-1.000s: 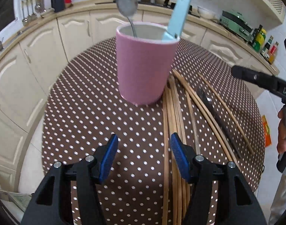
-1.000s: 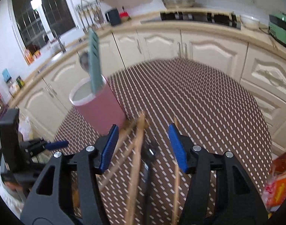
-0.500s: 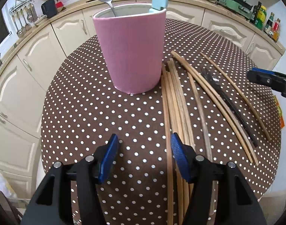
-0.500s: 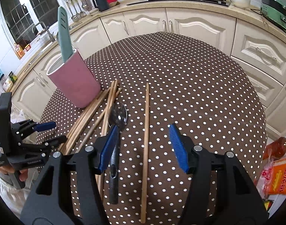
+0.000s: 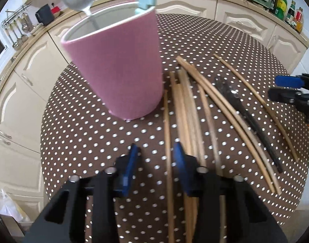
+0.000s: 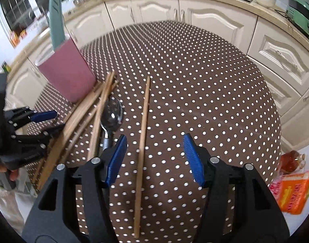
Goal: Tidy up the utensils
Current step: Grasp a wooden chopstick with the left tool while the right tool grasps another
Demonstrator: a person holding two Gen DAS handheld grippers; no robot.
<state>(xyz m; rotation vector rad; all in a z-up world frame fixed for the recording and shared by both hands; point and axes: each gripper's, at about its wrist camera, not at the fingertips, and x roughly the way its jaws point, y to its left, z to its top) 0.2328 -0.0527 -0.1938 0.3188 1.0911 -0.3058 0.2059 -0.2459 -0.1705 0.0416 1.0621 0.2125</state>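
Beside the pink cup (image 5: 122, 68), the left gripper (image 5: 155, 162) has just been narrowing its jaws around one chopstick (image 5: 168, 162), pads not yet pressing it; the right gripper (image 6: 154, 158), jaws apart, straddles a lone chopstick (image 6: 143, 133) farther from the cup, beyond the bundle (image 6: 81, 113) and black-handled spoon (image 6: 112, 115) on the dotted table (image 6: 194, 81)

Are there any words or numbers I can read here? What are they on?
No text here reads clearly.
Orange packet: printing too blurred to read.
Left gripper (jaws just been closing, a chopstick between them): pale lettering, too blurred.
Bottles: labels too small.
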